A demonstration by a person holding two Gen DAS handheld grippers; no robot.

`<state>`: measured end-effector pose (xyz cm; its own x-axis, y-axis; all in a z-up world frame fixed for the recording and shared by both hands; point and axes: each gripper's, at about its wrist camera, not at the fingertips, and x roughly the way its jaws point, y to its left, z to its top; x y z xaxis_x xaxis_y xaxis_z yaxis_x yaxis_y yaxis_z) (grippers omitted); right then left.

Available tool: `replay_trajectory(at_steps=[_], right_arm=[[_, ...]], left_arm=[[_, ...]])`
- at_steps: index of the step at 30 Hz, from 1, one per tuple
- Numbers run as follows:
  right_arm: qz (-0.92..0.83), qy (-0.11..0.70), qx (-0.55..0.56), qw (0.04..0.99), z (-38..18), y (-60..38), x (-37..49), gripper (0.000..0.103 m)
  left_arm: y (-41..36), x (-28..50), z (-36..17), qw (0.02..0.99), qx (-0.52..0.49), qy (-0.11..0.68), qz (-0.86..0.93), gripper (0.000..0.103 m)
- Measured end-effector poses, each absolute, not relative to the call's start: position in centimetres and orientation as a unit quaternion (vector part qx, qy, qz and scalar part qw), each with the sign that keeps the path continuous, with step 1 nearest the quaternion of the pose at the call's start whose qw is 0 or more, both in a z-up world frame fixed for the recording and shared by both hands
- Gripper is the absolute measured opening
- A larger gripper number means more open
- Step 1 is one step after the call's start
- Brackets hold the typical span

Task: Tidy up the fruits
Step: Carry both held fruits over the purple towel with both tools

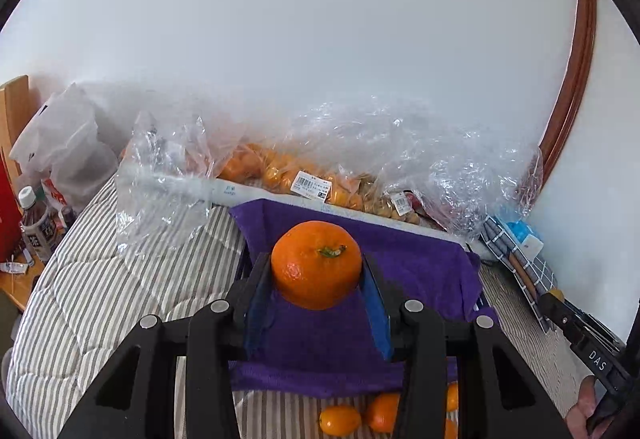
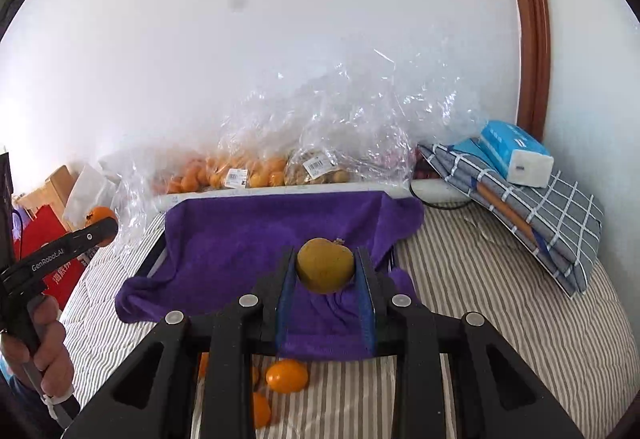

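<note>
My left gripper point(image 1: 317, 271) is shut on a large orange point(image 1: 316, 263) with a green stem, held above the purple towel point(image 1: 420, 259) that lines a dark basket. My right gripper point(image 2: 325, 266) is shut on a brownish-yellow round fruit point(image 2: 325, 265), also above the purple towel point(image 2: 240, 239). The left gripper with its orange shows at the left of the right wrist view point(image 2: 100, 227). Several small oranges point(image 2: 286, 375) lie loose on the striped bedding point(image 2: 480, 299) in front of the towel; they also show in the left wrist view point(image 1: 340, 419).
Clear plastic bags of oranges point(image 2: 240, 171) and brown fruit point(image 2: 320, 167) lie along the wall behind the basket. A folded checked cloth with a tissue pack point(image 2: 516, 155) sits at the right. Bottles point(image 1: 36, 223) and a white bag stand at the left.
</note>
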<state>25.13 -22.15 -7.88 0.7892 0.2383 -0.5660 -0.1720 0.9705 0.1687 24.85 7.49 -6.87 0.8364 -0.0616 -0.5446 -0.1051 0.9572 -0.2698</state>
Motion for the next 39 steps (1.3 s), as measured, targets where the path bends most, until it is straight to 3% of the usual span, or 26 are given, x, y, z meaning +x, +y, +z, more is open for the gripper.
replay_trajectory(at_steps=[13, 39], right_arm=[[0.119, 0.332, 0.057, 0.934, -10.8, -20.1, 32.5, 0.029], [0.121, 0.407, 0.084, 0.902, -17.1, -20.1, 34.4, 0.029]], left_arm=[[6.8, 29.2, -11.5, 0.934, -0.151, 0.323, 0.021, 0.041], [5.2, 31.1, -15.7, 0.912, -0.135, 0.388, -0.004, 0.041]])
